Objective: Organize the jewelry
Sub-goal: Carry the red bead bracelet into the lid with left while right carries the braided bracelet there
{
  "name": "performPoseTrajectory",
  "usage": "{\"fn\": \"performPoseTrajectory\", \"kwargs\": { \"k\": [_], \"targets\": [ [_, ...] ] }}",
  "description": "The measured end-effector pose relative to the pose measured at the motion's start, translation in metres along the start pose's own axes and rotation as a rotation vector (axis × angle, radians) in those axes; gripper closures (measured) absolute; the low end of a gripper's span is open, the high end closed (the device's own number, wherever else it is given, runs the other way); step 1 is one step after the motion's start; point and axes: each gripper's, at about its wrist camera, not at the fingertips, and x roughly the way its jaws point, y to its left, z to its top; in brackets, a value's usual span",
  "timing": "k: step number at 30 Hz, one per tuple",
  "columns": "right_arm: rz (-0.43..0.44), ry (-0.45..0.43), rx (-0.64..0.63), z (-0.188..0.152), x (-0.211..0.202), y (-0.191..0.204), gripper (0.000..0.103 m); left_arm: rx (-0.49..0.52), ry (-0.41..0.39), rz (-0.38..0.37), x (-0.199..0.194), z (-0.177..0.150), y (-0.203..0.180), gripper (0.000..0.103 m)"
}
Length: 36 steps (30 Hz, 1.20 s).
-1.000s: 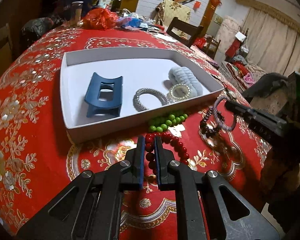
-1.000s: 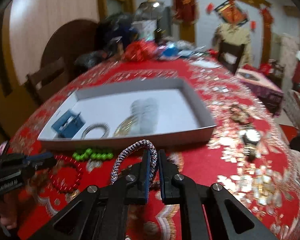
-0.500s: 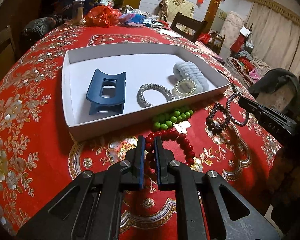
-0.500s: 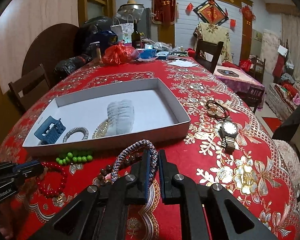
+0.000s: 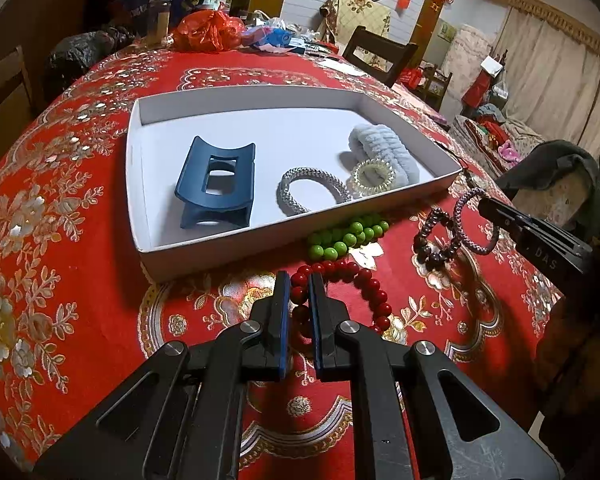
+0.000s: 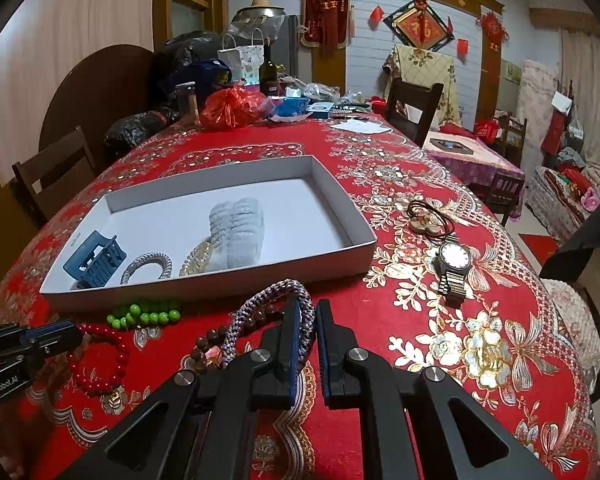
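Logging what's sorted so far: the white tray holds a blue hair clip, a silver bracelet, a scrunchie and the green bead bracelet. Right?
Not quite. The green beads lie on the tablecloth just outside the tray, as the left wrist view shows. The clip, silver bracelet and scrunchie are inside.

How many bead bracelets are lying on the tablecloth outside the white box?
3. The green bead bracelet lies against the white box front wall. The red bead bracelet is at the left claw. The dark brown bead bracelet lies right, beside the right claw.
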Motion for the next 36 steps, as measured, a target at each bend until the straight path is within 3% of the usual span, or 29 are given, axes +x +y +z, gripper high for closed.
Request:
{"fn": "performPoseTrajectory", "kwargs": {
  "k": [5,9,17,23,29,36],
  "targets": [
    [-0.009,-0.023,-0.014,-0.001,-0.005,0.003,0.096,0.021,-0.024,-0.001,-0.005,0.0,-0.004,0.095],
    [0.008,-0.024,-0.013,0.002,-0.005,0.003,0.096,0.007,-0.039,-0.044,-0.013,0.005,-0.008,0.095],
    [0.052,-0.074,-0.008,0.032,-0.015,0.005,0.096,0.011,-0.101,-0.13,-0.039,0.036,-0.024,0.095],
    [0.12,-0.086,0.004,0.054,-0.007,0.012,0.096,0.001,-0.161,-0.154,-0.047,0.073,-0.022,0.095],
    [0.198,-0.054,0.012,0.071,0.018,0.029,0.096,-0.044,-0.158,-0.191,-0.018,0.105,0.0,0.095],
    [0.252,0.059,0.044,0.071,0.063,0.042,0.096,-0.082,-0.097,-0.112,0.022,0.101,0.019,0.095]
  ]
}}
